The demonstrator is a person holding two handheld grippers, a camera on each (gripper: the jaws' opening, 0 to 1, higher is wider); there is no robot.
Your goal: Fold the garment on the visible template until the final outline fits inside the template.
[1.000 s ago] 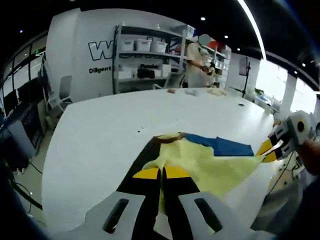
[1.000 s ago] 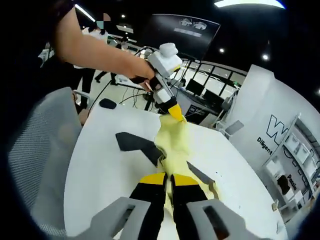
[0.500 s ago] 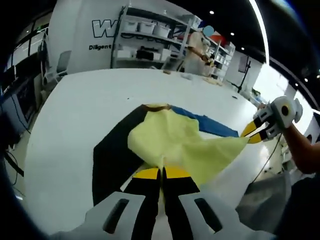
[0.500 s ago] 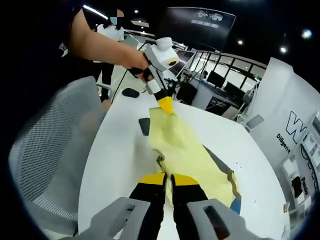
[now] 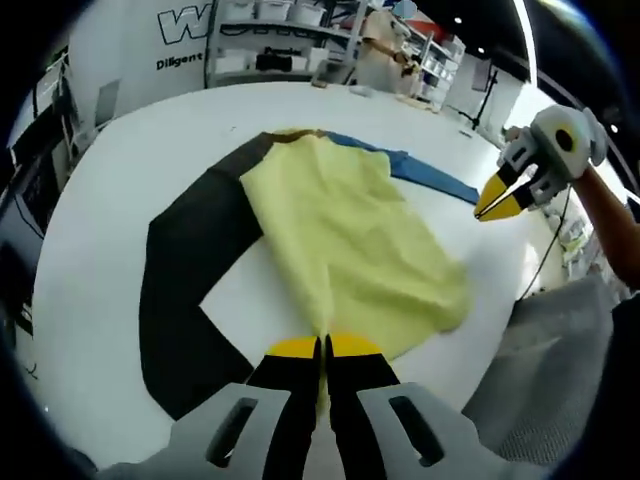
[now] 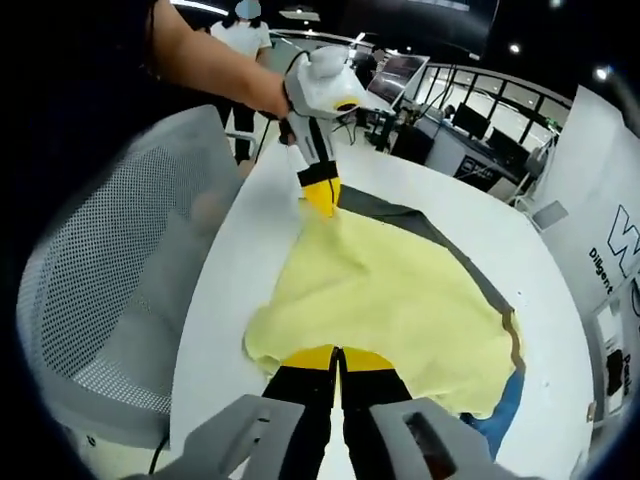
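Observation:
A pale yellow garment (image 5: pixel 350 230) lies spread on the white table (image 5: pixel 110 170), over a black template (image 5: pixel 175 280). A blue part (image 5: pixel 435 172) sticks out at its far side. My left gripper (image 5: pixel 322 348) is shut on the garment's near edge; in the right gripper view the left gripper (image 6: pixel 320 195) pinches the far corner of the garment (image 6: pixel 390 300). My right gripper (image 6: pixel 337 357) has its jaws together at the garment's near edge. In the left gripper view the right gripper (image 5: pixel 497 200) hovers beside the blue part, and no cloth reaches its tips.
A grey mesh chair (image 6: pixel 120 290) stands close to the table's edge, and the chair (image 5: pixel 545 380) also lies low on the right in the left gripper view. A person's arm (image 6: pixel 200 60) holds the left gripper. Shelves (image 5: pixel 290 40) and desks stand beyond the table.
The garment was hanging stretched between both grippers and now lies flat over the template. The corner that reached the right gripper's tips has dropped away from them. Both cameras have come lower.

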